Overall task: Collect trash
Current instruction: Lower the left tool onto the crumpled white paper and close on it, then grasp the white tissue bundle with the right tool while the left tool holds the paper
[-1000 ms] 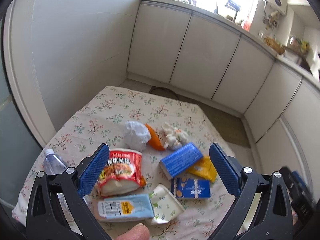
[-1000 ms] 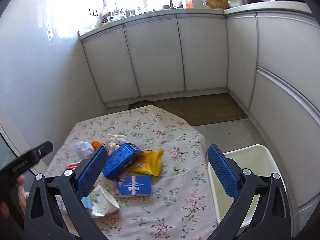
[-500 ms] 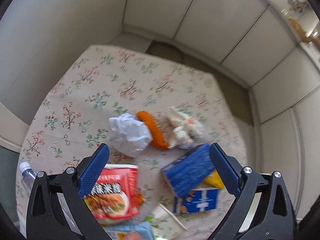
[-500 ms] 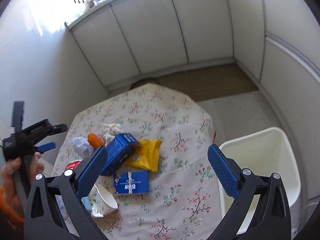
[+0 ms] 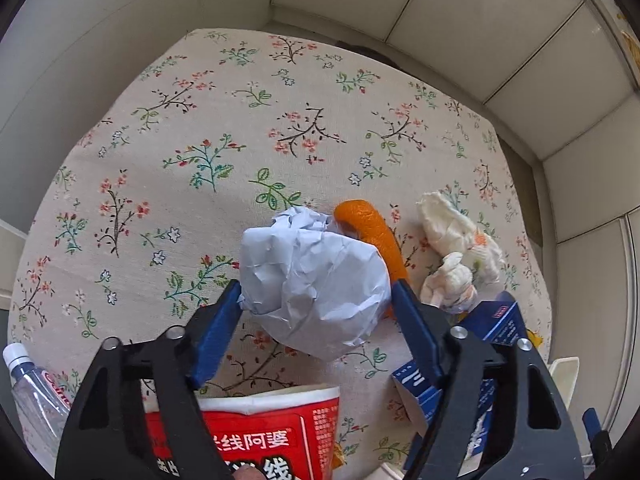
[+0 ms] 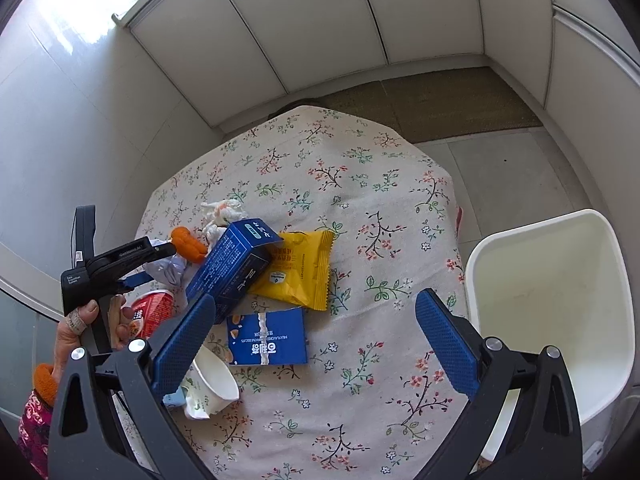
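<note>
Between the closing left gripper's (image 5: 316,300) blue pads: crumpled paper ball (image 5: 314,280), touched, liable to squirt free; right gripper (image 6: 314,336) open, empty.

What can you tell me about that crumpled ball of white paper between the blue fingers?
The crumpled paper ball is white paper with a bluish cast, creased all over and scrunched into a rough lump. It rests on the flowered tablecloth, with the orange peel right against its far side and the red cup just in front. The left gripper straddles it; its jaws have just been closing, and the blue fingers meet its two sides, the squeeze not clearly firm yet.
</note>
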